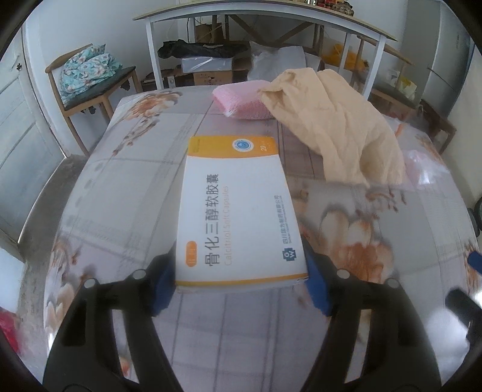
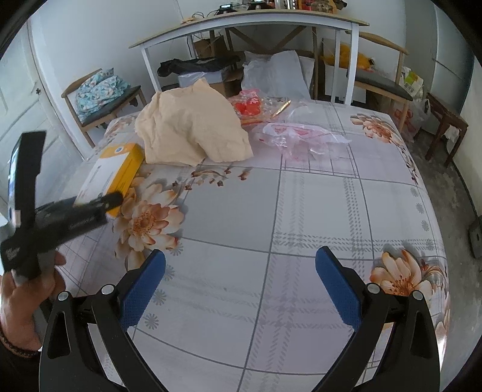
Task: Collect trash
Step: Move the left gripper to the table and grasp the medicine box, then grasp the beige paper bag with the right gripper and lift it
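A white and orange medicine box [image 1: 238, 211] lies lengthwise between the blue pads of my left gripper [image 1: 241, 280], which is shut on its near end. In the right wrist view the same box [image 2: 117, 162] sits low over the floral bedsheet [image 2: 301, 211], beside a crumpled beige cloth [image 2: 192, 132]. One black left finger [image 2: 102, 203] crosses the box, and a hand [image 2: 21, 295] holds that tool. My right gripper [image 2: 241, 286] hangs open above bare sheet, nothing between its pads. A crumpled clear and pink plastic bag [image 2: 301, 135] and red packaging [image 2: 250, 105] lie further back.
A pink foam pad [image 1: 244, 101] rests behind the beige cloth [image 1: 340, 129]. Beyond the bed stand a white-legged table [image 2: 241, 21] with boxes and bags beneath, and wooden chairs [image 2: 102, 99] at both sides. A red item [image 1: 9, 328] shows at the bed's left.
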The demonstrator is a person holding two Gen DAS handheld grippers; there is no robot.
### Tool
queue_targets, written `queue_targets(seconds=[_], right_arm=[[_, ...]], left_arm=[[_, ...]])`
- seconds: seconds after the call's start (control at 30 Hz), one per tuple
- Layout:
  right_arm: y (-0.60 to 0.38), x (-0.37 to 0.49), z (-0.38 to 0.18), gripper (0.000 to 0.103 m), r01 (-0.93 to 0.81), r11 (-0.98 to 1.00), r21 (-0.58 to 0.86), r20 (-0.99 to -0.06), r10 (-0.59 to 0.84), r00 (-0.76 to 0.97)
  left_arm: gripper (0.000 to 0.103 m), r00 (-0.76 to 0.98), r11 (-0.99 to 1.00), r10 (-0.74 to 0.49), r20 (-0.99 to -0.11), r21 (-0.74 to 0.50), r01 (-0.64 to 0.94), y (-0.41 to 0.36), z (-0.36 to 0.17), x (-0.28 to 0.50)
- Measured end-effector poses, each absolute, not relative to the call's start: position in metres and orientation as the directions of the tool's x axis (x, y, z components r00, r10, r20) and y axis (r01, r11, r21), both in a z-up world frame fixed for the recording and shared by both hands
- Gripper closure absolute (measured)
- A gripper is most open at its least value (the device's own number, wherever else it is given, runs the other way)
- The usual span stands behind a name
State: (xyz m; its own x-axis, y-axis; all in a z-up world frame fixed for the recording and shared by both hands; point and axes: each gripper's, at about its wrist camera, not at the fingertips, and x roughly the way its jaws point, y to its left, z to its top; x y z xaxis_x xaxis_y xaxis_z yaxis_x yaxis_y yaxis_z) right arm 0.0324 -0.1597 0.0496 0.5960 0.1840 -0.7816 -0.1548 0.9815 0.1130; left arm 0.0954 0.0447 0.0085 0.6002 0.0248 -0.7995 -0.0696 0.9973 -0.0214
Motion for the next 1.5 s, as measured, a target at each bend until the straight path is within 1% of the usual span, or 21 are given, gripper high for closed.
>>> queue_targets(seconds=[0.13, 0.3, 0.43, 0.6, 0.73, 0.8, 0.87, 0.93, 1.1, 1.23, 1.3, 1.33, 1.37, 1.4, 1.43, 1.47, 1.5], right_arm=[[-0.155, 0.031, 0.056, 0.006, -0.159, 0.98, 0.116, -0.761, 0.191, 0.621], [-0.144, 0.03, 0.062, 0.006, -0.185, 0.975, 0.125, -0.74, 0.216, 0.637], [-0.137, 0.032, 0.065, 0.006, -0.213, 0.972, 0.095, -0.727, 0.214, 0.653], [-0.129, 0.057, 0.065, 0.006, -0.204, 0.974, 0.103, -0.739, 0.212, 0.64], [-0.111, 0.082, 0.078, 0.006, -0.269, 0.957, 0.11, -0.722, 0.263, 0.64], [-0.1, 0.096, 0.084, 0.006, -0.274, 0.959, 0.073, -0.719, 0.241, 0.652], [-0.088, 0.114, 0.09, 0.006, -0.286, 0.958, 0.03, -0.724, 0.218, 0.655], [-0.078, 0.13, 0.093, 0.006, -0.303, 0.953, 0.017, -0.731, 0.218, 0.646], [-0.055, 0.164, 0.092, 0.006, -0.326, 0.943, -0.066, -0.754, 0.166, 0.635], [-0.046, 0.175, 0.089, 0.006, -0.338, 0.938, -0.073, -0.766, 0.164, 0.621], [-0.046, 0.181, 0.086, 0.006, -0.336, 0.941, -0.046, -0.774, 0.179, 0.608], [-0.046, 0.182, 0.084, 0.008, -0.339, 0.94, -0.03, -0.777, 0.191, 0.599], [-0.046, 0.182, 0.082, 0.017, -0.343, 0.939, -0.027, -0.782, 0.194, 0.593], [-0.044, 0.182, 0.078, 0.022, -0.349, 0.936, -0.035, -0.789, 0.188, 0.585], [-0.043, 0.181, 0.075, 0.032, -0.351, 0.935, -0.046, -0.795, 0.178, 0.58], [-0.041, 0.181, 0.071, 0.037, -0.348, 0.935, -0.065, -0.8, 0.16, 0.579], [-0.041, 0.18, 0.069, 0.04, -0.348, 0.934, -0.075, -0.802, 0.151, 0.578]], left_arm=[[0.035, 0.606, 0.999, 0.01, -0.796, -0.02, -0.043, 0.049, 0.008, 0.079], [0.035, 0.608, 0.997, -0.023, -0.794, -0.061, -0.042, 0.06, 0.009, 0.068], [0.035, 0.616, 0.996, -0.041, -0.787, -0.08, -0.037, 0.063, 0.008, 0.067], [0.035, 0.62, 0.995, -0.05, -0.783, -0.095, -0.039, 0.063, 0.009, 0.067], [0.035, 0.622, 0.994, -0.058, -0.781, -0.103, -0.037, 0.063, 0.009, 0.066], [0.035, 0.623, 0.993, -0.061, -0.78, -0.109, -0.038, 0.064, 0.009, 0.066], [0.035, 0.623, 0.993, -0.061, -0.78, -0.108, -0.038, 0.064, 0.01, 0.066], [0.035, 0.624, 0.993, -0.065, -0.779, -0.113, -0.038, 0.064, 0.01, 0.066], [0.035, 0.624, 0.993, -0.064, -0.779, -0.112, -0.039, 0.064, 0.01, 0.067], [0.035, 0.624, 0.992, -0.068, -0.778, -0.117, -0.038, 0.065, 0.01, 0.066], [0.035, 0.624, 0.992, -0.07, -0.779, -0.118, -0.037, 0.065, 0.01, 0.067], [0.035, 0.624, 0.992, -0.071, -0.778, -0.119, -0.036, 0.065, 0.01, 0.067], [0.035, 0.624, 0.992, -0.071, -0.778, -0.12, -0.037, 0.065, 0.01, 0.067], [0.035, 0.624, 0.992, -0.072, -0.778, -0.121, -0.037, 0.066, 0.01, 0.067], [0.035, 0.625, 0.992, -0.072, -0.778, -0.122, -0.038, 0.066, 0.01, 0.067], [0.035, 0.625, 0.992, -0.072, -0.778, -0.122, -0.038, 0.066, 0.01, 0.067], [0.035, 0.624, 0.992, -0.071, -0.778, -0.121, -0.038, 0.065, 0.01, 0.068]])
